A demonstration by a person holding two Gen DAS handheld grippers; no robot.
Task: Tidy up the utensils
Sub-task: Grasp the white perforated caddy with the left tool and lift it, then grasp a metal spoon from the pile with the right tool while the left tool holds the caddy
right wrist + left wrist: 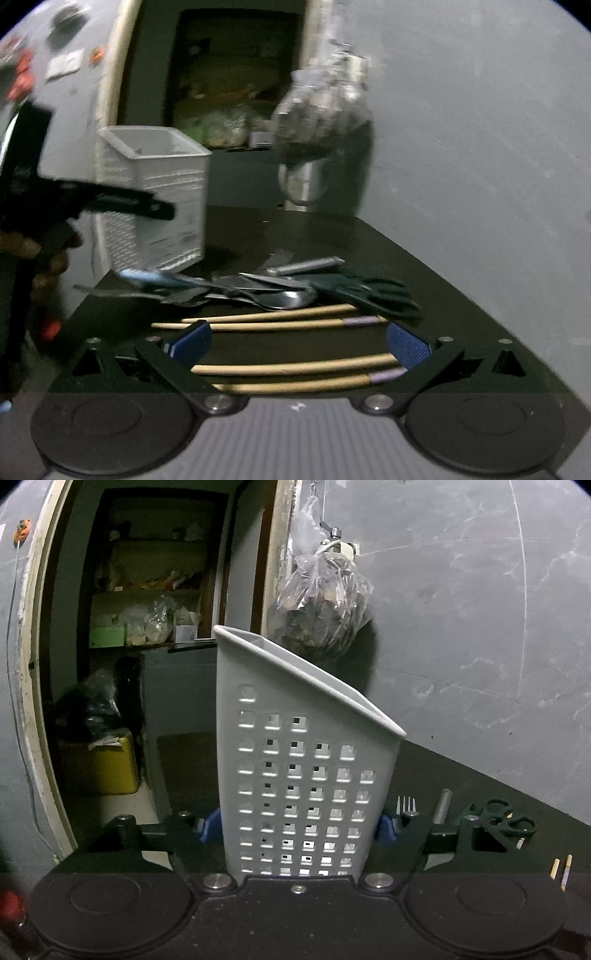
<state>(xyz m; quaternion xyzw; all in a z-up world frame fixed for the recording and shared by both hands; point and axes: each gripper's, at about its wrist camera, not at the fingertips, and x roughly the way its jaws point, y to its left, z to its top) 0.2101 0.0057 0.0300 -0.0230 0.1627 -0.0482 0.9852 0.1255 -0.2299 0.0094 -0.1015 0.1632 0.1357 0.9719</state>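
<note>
Left gripper (297, 829) clamps the light, stiff plastic caddy (295, 775) mid-frame by its lower walls, right gripper (299, 345) gapes empty over thin, slick chopsticks (295, 369) at the bottom, grab 'em mid-length imo.

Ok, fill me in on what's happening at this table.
A person is sorting utensils with a hand-held claw in each hand. The left claw is shut on a white perforated holder, which looks empty from above. The right claw is open, low over the dark table, with two chopsticks lying between its fingers, not gripped. Beyond them lie another pair of chopsticks, a spoon, green scissors and other cutlery in a loose pile. Nothing is in the holder yet.
</note>
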